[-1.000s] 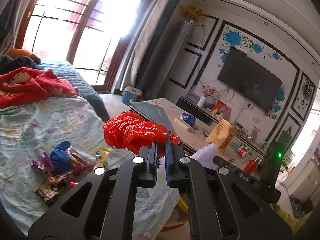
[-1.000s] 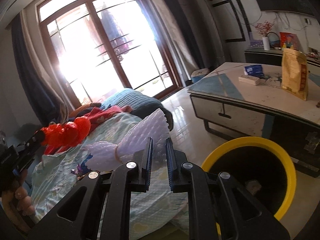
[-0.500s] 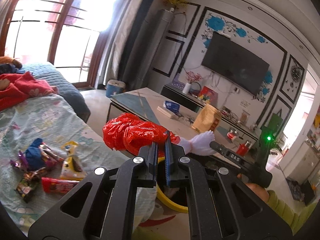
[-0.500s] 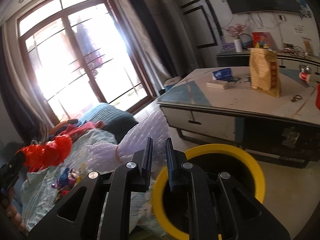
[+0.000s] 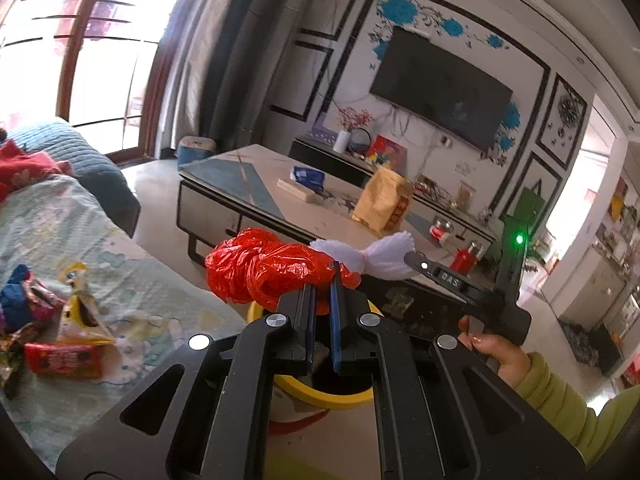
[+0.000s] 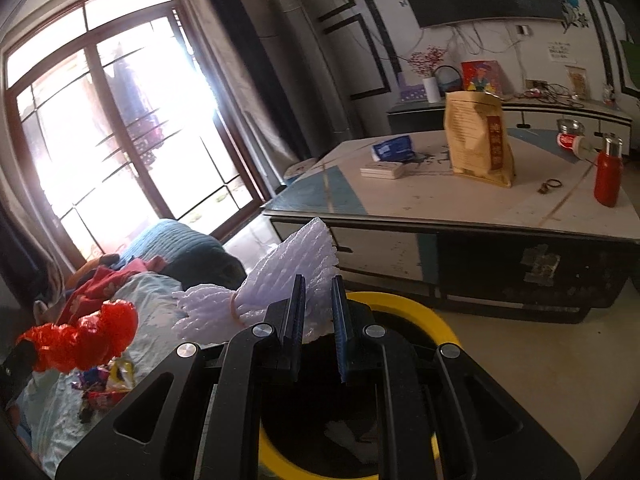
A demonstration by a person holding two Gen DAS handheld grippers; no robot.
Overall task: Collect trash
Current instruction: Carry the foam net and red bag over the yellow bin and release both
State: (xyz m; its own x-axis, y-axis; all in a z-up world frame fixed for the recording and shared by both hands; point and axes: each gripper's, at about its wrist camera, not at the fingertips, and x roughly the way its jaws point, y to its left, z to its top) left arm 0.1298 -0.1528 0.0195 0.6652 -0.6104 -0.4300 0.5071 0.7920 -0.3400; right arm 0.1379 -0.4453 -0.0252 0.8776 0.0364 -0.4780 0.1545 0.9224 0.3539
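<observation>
Crowding sofa [image 5: 120, 280]: wrappers [image 5: 60, 356], low table [image 6: 460, 200] beyond yellow bin [image 6: 420, 312]

The yellow-rimmed round bin [image 6: 404, 312] is mostly hidden behind the black gripper frame; the pale scrap inside it is too dim to identify. The small colourful wrappers on the floral bedsheet [image 5: 52, 344] are cut by the left edge, their print unreadable. The crumpled red plastic bag [image 5: 272, 270] covers part of the white foam net [image 5: 384, 256].
</observation>
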